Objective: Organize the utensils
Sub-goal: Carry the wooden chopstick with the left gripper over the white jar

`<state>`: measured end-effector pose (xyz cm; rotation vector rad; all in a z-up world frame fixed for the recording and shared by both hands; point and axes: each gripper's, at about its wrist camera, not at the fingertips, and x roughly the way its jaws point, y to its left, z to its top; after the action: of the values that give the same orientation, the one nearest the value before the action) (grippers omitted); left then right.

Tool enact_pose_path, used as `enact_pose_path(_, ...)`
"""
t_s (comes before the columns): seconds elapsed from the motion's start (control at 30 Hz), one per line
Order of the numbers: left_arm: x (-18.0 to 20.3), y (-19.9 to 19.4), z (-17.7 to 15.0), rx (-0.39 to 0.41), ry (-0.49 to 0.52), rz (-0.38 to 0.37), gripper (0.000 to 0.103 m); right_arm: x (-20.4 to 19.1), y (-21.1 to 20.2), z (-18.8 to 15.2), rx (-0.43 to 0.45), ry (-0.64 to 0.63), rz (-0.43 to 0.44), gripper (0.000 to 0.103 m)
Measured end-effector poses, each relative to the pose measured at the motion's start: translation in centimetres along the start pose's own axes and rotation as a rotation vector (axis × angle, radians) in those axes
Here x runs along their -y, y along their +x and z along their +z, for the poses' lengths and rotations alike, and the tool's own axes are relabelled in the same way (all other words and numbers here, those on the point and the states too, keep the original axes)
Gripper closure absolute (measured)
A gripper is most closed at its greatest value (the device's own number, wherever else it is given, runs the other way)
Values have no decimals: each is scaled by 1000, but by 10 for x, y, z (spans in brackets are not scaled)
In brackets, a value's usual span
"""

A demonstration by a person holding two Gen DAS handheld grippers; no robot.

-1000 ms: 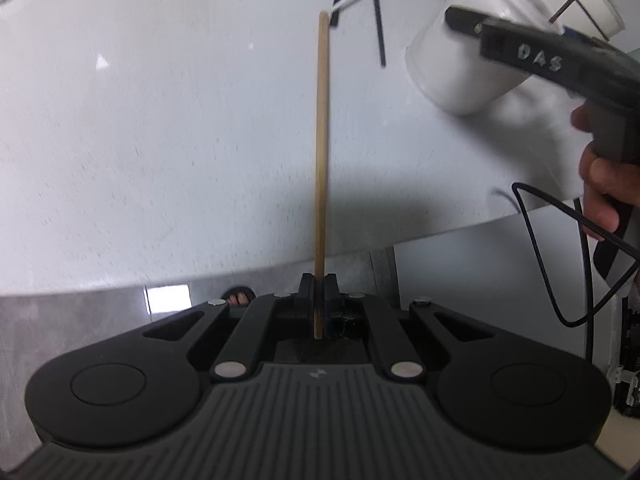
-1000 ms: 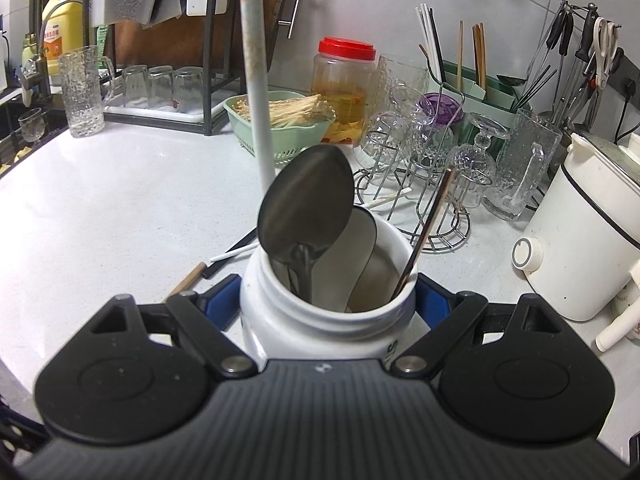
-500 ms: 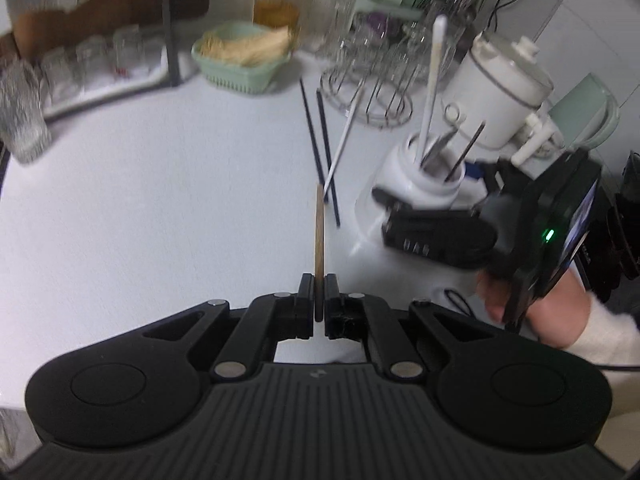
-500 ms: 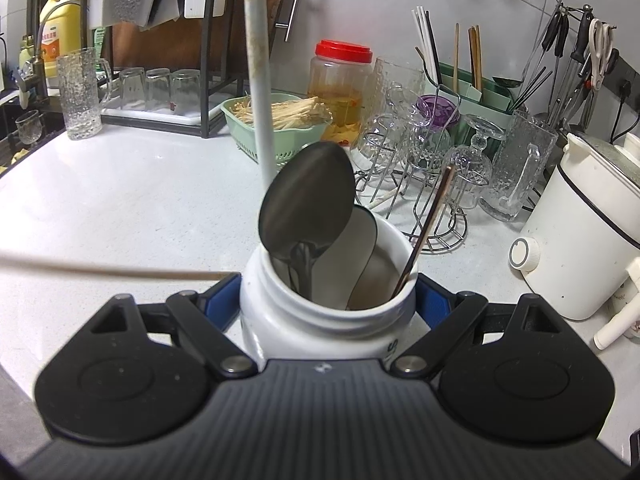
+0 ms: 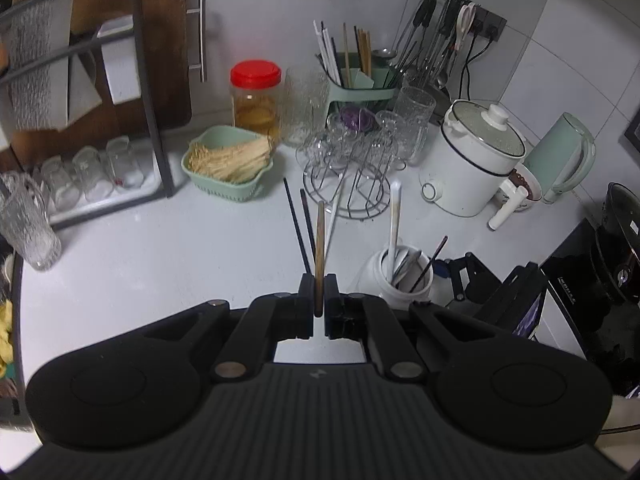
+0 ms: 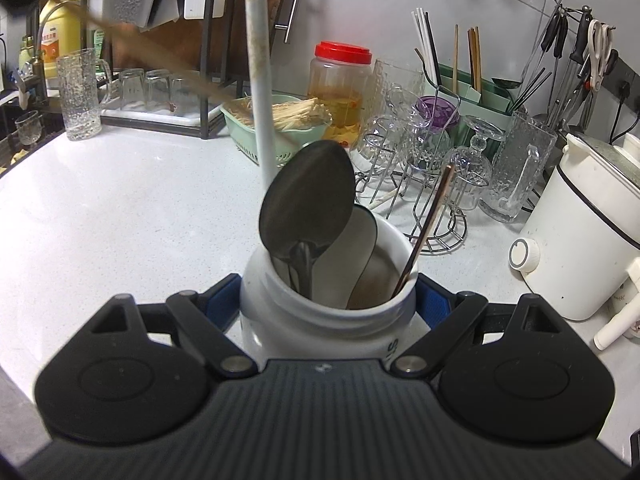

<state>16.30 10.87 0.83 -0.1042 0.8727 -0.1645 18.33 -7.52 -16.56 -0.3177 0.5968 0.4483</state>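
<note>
High over the white counter (image 5: 160, 248), my left gripper (image 5: 319, 294) is shut on a wooden chopstick (image 5: 319, 248) that points forward. Two black chopsticks (image 5: 298, 228) and a white one (image 5: 333, 216) lie on the counter below it. To the right stands a white jar (image 5: 394, 280), with my right gripper (image 6: 328, 300) shut on the jar (image 6: 320, 324) by its blue pads. Inside the jar are a metal spoon (image 6: 308, 200), a long white handle (image 6: 260, 80) and a dark chopstick (image 6: 428, 232). In the right wrist view the wooden chopstick (image 6: 152, 60) crosses the upper left as a blur.
A green basket (image 5: 230, 184), a red-lidded jar (image 5: 255, 96) and a wire rack of glasses (image 5: 348, 168) stand behind. A white cooker (image 5: 472, 160) and a green kettle (image 5: 560, 160) are at the right. A dish rack and a glass mug (image 5: 28, 224) are at the left.
My left gripper has risen from the counter's edge with the wooden chopstick and now looks down over the whole counter. The right gripper and the jar have not moved.
</note>
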Motion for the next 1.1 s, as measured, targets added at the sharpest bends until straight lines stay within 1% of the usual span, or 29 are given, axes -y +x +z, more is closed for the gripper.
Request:
enact_pose_path(0.1, 2, -6, 13, -1, 26, -14, 98, 0, 0, 0, 0, -1, 1, 11)
enact_pose_path(0.27, 6, -17, 35, -39, 89, -47, 98, 0, 1, 0, 5, -5, 7, 11)
enact_pose_path(0.37, 8, -30, 54, -50, 125, -41, 98, 0, 2, 0, 7, -9, 11, 11)
enact_pose_path(0.47, 20, -47, 73, -53, 144, -66, 98, 0, 2, 2, -3, -8, 13, 11)
enact_pose_path(0.53, 31, -53, 85, -71, 168, -85, 98, 0, 3, 3, -8, -7, 12, 11)
enact_pose_path(0.6, 41, -56, 93, -102, 194, -114, 98, 0, 4, 4, -8, -9, 14, 11)
enact_pose_path(0.7, 56, -53, 103, -175, 221, -149, 98, 0, 3, 2, -3, -13, 19, 11)
enact_pose_path(0.9, 79, -41, 111, -333, 294, -184, 98, 1, 2, 0, 7, -20, 27, 11)
enact_pose_path(0.93, 82, -39, 112, -354, 301, -179, 98, 1, 2, 0, 8, -20, 27, 11)
enact_pose_path(1.03, 93, -34, 112, -400, 339, -130, 98, 1, 2, 0, 12, -20, 28, 11)
enact_pose_path(1.1, 97, -28, 111, -431, 342, -115, 98, 2, 2, 0, 13, -16, 31, 11)
